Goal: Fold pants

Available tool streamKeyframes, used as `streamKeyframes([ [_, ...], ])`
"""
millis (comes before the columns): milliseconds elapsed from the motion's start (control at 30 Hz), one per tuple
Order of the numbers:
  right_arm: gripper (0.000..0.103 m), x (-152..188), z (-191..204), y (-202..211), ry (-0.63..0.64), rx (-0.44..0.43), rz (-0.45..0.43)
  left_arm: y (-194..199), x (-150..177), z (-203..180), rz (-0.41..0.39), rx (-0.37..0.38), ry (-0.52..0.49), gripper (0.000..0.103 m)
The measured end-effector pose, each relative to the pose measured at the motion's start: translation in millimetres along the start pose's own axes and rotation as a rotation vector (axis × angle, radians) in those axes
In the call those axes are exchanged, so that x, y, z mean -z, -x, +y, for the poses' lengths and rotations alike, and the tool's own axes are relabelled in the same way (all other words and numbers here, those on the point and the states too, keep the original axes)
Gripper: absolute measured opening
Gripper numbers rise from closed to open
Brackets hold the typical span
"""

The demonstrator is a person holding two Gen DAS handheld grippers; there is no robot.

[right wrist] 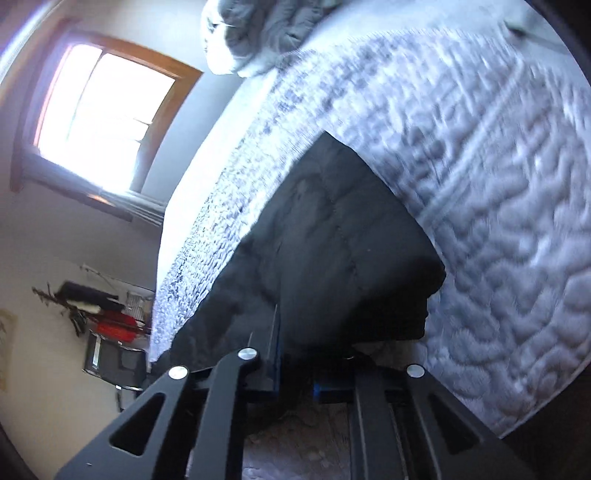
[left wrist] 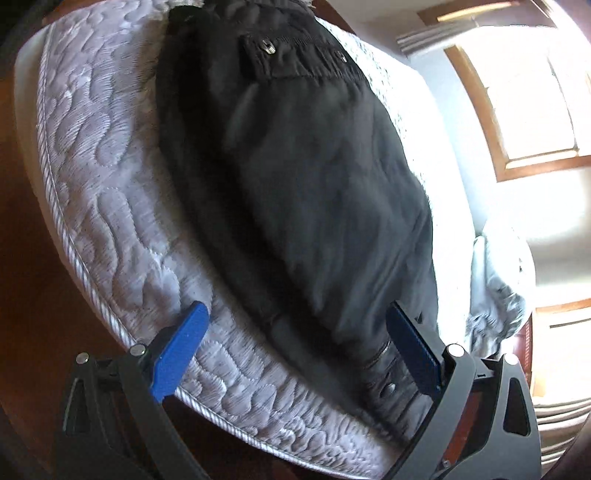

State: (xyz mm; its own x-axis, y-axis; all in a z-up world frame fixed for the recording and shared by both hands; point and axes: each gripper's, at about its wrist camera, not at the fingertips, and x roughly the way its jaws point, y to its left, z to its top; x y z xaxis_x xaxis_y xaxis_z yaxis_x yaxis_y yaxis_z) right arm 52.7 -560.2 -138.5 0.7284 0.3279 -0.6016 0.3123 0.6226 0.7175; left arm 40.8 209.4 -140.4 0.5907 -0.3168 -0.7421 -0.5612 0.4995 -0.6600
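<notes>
Bare mattress (left wrist: 110, 206) lies free beside the pants (left wrist: 295, 166); bunched bedding (left wrist: 495, 288) blocks one end.

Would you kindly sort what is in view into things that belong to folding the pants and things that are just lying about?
Belongs to the job:
black pants
quilted mattress they lie on
left gripper, open
right gripper, shut on the pants

Just lying about:
crumpled grey bedding
window
cluttered side stand
</notes>
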Motion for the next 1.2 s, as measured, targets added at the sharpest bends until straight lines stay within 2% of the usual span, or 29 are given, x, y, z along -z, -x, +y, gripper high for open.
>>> streamKeyframes([
  [367, 0.01, -5, -14, 1, -0.039, -0.002, 0.006, 11, -23, 35, -0.009, 0.065, 0.139, 0.096],
  [433, 0.01, -4, -15, 0, -0.039, -0.003, 0.008, 12, -27, 37, -0.009, 0.1, 0.155, 0.095],
  [500, 0.01, -2, -18, 2, -0.038, -0.006, 0.008, 12, -30, 39, -0.006, 0.168, 0.171, 0.095],
  [633, 0.01, -3, -18, 4, -0.039, -0.015, 0.005, -6, -26, 33, 0.007, 0.151, 0.203, 0.095],
  [767, 0.01, -6, -19, 3, -0.038, -0.011, 0.007, -11, -29, 37, -0.005, 0.179, 0.238, 0.094],
  [833, 0.01, -8, -19, 3, -0.038, -0.011, 0.006, -13, -33, 33, -0.016, 0.174, 0.24, 0.079],
  [867, 0.01, -9, -19, 4, -0.033, -0.005, 0.003, -15, -34, 31, -0.014, 0.152, 0.23, 0.06],
  [900, 0.01, -10, -18, 5, -0.028, -0.001, -0.001, -17, -34, 30, -0.011, 0.138, 0.216, 0.048],
  [933, 0.01, -11, -17, 6, -0.025, 0.001, -0.004, -20, -35, 29, -0.01, 0.143, 0.207, 0.047],
  [1100, 0.01, -20, -15, 12, -0.021, 0.004, -0.018, -20, -31, 18, -0.021, 0.147, 0.174, 0.026],
  [1200, 0.01, -29, -13, 19, -0.004, 0.014, -0.039, -22, -27, 1, -0.023, 0.149, 0.137, 0.021],
])
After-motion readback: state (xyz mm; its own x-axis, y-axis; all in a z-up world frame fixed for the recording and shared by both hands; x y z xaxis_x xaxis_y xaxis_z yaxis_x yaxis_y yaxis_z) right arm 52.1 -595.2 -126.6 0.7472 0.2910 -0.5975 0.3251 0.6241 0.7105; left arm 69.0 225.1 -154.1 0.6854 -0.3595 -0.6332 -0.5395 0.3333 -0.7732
